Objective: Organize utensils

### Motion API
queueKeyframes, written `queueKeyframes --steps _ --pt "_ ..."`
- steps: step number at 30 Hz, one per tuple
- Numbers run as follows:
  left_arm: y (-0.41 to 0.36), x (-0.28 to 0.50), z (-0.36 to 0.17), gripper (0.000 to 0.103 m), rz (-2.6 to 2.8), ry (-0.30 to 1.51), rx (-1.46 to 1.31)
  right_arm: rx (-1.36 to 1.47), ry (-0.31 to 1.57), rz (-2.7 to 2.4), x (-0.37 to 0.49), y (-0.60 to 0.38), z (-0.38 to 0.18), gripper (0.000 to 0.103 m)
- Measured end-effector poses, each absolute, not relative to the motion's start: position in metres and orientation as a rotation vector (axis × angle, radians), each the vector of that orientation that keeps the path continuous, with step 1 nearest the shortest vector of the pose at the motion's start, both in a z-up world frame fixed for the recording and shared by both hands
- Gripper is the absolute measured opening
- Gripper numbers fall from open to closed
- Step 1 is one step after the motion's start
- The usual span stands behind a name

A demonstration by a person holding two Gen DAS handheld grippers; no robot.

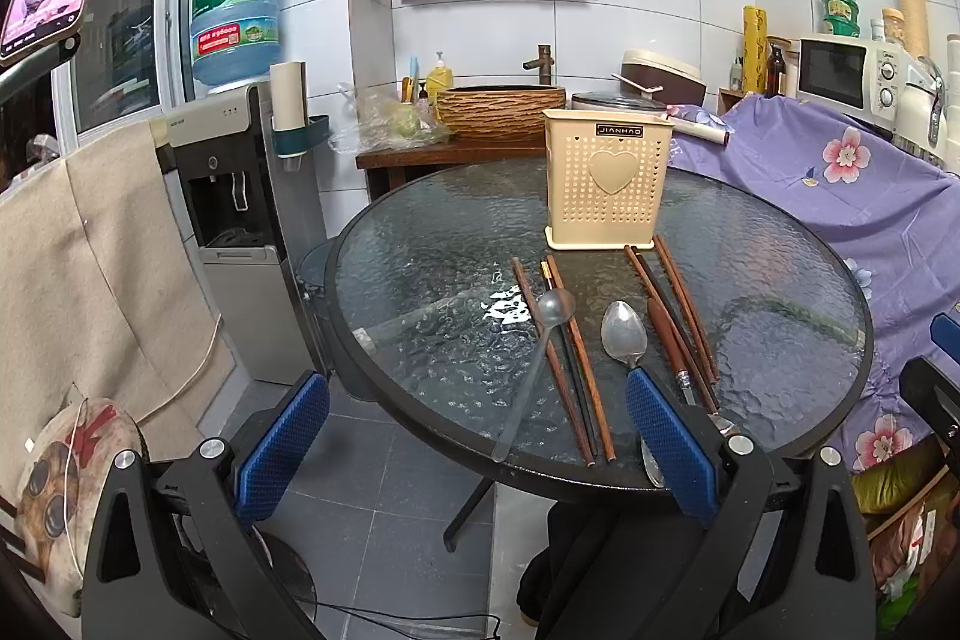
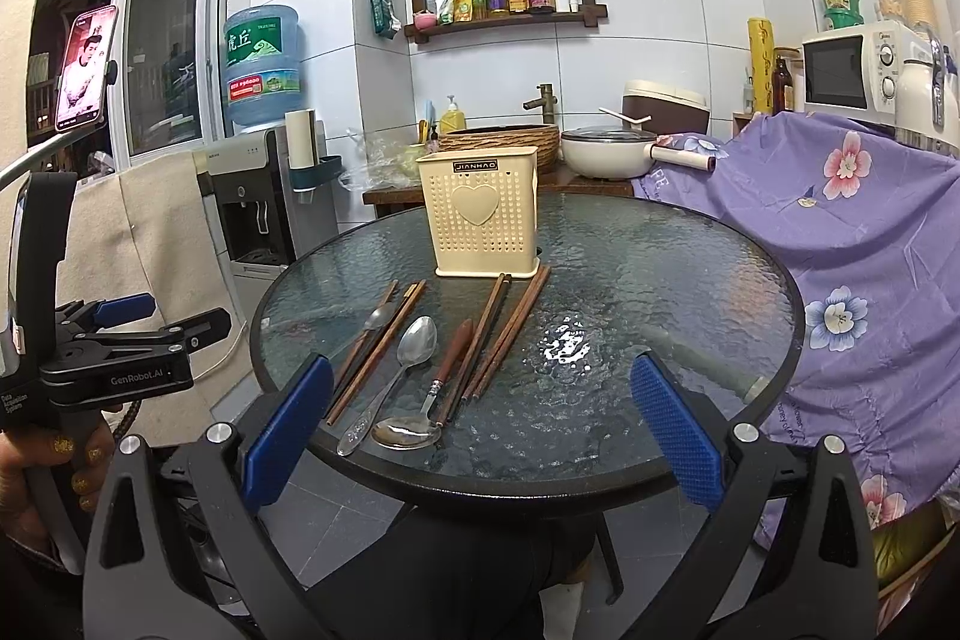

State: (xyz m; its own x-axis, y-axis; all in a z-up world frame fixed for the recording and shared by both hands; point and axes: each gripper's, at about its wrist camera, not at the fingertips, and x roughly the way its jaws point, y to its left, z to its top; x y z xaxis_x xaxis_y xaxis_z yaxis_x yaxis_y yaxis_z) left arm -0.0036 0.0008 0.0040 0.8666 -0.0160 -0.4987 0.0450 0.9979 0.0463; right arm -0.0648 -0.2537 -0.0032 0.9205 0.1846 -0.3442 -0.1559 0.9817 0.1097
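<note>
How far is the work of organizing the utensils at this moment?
Nothing looks done yet: the chopsticks, the metal spoon, the wooden-handled spoon and the thin ladle all lie on the glass table in front of the cream holder. Nothing is in hand: the left tool and right tool are both open. Every utensil remains to be moved.

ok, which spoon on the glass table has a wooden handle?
The spoon with the reddish-brown wooden handle, its bowl toward the near edge. The two all-metal spoons beside it point bowl-first toward the holder.
</note>
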Motion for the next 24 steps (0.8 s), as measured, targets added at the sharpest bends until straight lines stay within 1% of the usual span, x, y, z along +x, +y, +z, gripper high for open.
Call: queueKeyframes --steps 24 --pt "0.0006 -0.0038 0.0043 0.097 -0.031 0.521 0.055 0.079 0.366 0.177 -0.0651 -0.2509 -0.0042 0.098"
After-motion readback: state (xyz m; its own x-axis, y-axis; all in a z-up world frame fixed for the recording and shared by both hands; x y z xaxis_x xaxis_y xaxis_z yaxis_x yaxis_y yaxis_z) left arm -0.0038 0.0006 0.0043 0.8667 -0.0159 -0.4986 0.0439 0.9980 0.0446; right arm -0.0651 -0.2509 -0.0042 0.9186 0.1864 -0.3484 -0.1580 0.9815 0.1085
